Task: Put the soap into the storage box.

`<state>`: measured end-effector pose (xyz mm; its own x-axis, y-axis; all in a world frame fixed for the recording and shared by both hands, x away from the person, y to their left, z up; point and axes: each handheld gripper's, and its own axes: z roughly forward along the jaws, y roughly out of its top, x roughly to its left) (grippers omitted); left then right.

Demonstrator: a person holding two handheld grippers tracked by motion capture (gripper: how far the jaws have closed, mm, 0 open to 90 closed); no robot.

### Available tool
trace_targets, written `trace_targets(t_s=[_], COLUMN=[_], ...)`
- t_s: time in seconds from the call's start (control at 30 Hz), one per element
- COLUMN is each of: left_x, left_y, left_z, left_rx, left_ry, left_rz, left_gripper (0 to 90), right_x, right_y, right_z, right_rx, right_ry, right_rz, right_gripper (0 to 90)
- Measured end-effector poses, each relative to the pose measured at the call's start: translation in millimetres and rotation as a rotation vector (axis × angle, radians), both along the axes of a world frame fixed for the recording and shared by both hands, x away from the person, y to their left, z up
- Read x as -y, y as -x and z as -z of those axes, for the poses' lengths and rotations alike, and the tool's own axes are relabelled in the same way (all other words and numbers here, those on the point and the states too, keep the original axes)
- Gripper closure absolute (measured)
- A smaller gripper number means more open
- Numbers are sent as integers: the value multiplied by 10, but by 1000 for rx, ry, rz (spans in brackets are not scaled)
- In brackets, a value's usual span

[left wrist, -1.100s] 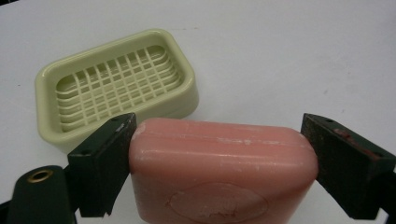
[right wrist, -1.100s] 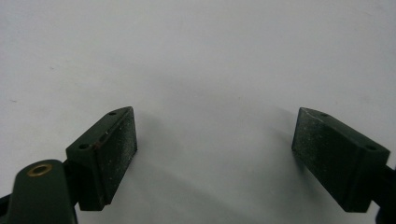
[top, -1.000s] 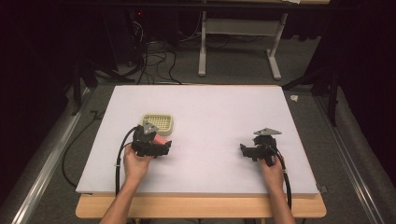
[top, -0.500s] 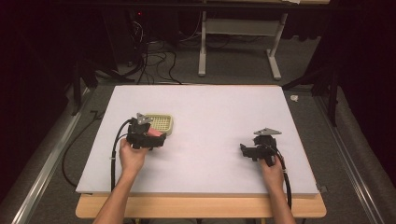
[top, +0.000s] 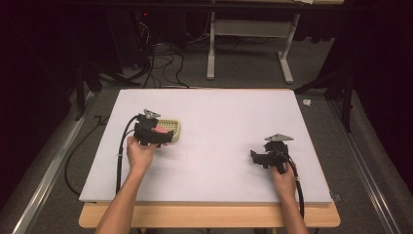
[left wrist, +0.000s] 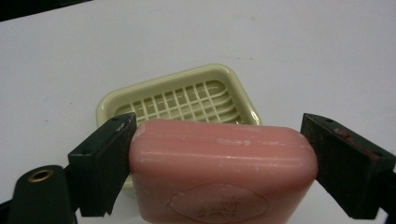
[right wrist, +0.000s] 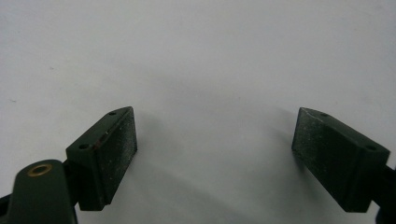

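Your left gripper (top: 163,132) has carried the pink soap bar (left wrist: 219,175) up and leftward since the earlier frames, and it now sits over the near edge of the pale yellow soap dish (left wrist: 180,100) at centre left of the high view. Its jaws clamp the bar at both ends; in the left gripper view the dish's slatted grid lies just behind the bar. Your right gripper (top: 254,157) rests at lower right of the white table (top: 229,112), jaws spread wide with bare surface between them.
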<state>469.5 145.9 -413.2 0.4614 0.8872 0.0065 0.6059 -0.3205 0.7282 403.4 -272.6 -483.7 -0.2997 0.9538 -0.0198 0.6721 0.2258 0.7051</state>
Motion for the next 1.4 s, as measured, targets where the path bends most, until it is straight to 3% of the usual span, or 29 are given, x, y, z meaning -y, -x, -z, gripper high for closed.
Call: trace_targets(t_s=[0.1,0.63,1.4], left_x=[-2,68,57], left_y=[-64,-304,-420], left_z=[0,6,98], left_rx=[-3,-22,-52], left_ry=[19,-6,26], left_rz=[-14,-45,-81], left_gripper=[139,139,137], right_x=[0,-1,0], right_y=[0,0,0], right_z=[0,0,0], right_rx=[0,0,1], right_ry=[0,0,1], right_rz=[0,0,-2], right_gripper=[146,146,146])
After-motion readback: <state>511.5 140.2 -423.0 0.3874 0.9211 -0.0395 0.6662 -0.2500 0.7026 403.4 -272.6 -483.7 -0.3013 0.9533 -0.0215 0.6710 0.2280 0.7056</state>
